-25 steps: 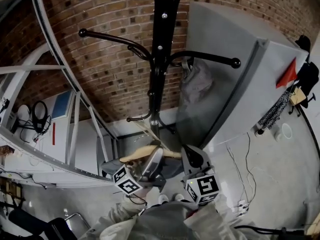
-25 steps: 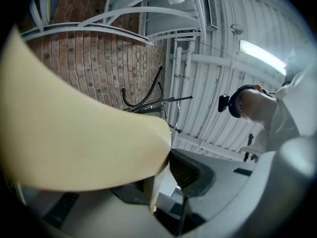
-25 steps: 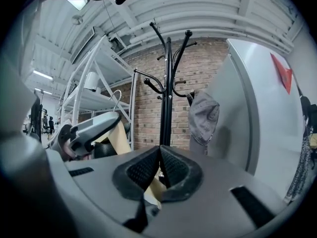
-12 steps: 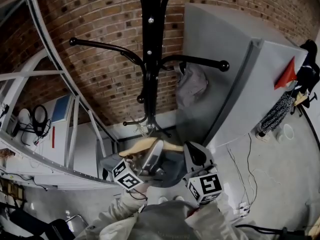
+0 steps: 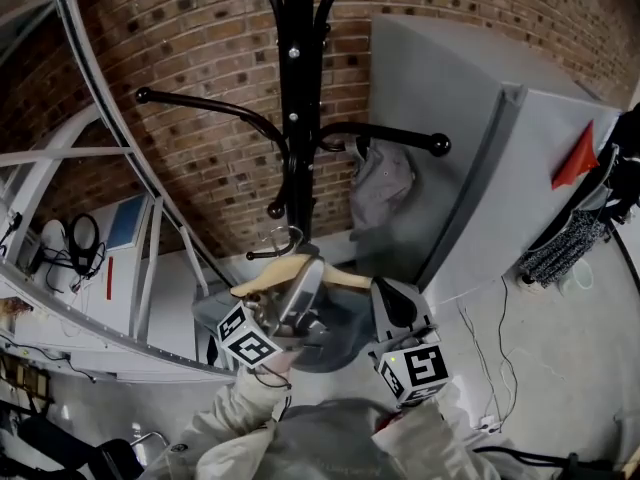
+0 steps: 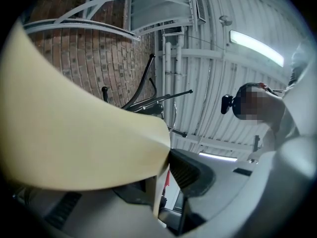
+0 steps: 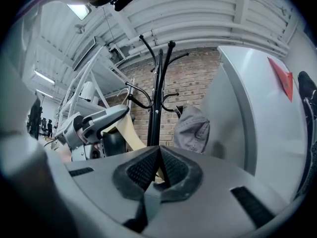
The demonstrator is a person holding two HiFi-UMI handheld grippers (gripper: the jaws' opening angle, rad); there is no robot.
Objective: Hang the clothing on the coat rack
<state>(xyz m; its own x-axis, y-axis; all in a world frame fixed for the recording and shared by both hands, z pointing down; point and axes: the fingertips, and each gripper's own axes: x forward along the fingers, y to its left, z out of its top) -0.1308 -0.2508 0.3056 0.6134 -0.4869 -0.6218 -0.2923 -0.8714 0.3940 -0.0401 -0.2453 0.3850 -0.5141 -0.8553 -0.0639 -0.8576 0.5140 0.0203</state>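
A black coat rack point(image 5: 297, 88) stands against the brick wall, also seen in the right gripper view point(image 7: 157, 98). A grey garment point(image 5: 383, 178) hangs from its right arm point(image 5: 395, 136). Below the rack I hold a wooden hanger point(image 5: 285, 270) with a metal hook point(image 5: 283, 236); a dark grey garment point(image 5: 340, 330) drapes from it. My left gripper point(image 5: 305, 286) is shut on the hanger point(image 6: 74, 133), whose pale wood fills the left gripper view. My right gripper point(image 5: 392, 303) is at the hanger's right end, pads point(image 7: 173, 170) closed with pale wood showing between them.
A tall grey cabinet point(image 5: 480, 148) stands right of the rack. A curved white metal frame point(image 5: 100, 118) and white shelving point(image 5: 150, 268) fill the left. Cables point(image 5: 490, 368) lie on the floor at the right, and a mop-like thing point(image 5: 560, 248) leans by the cabinet.
Both grippers have risen with the hanger and garment toward the rack. The hanger's hook now sits just under the rack's low left peg.
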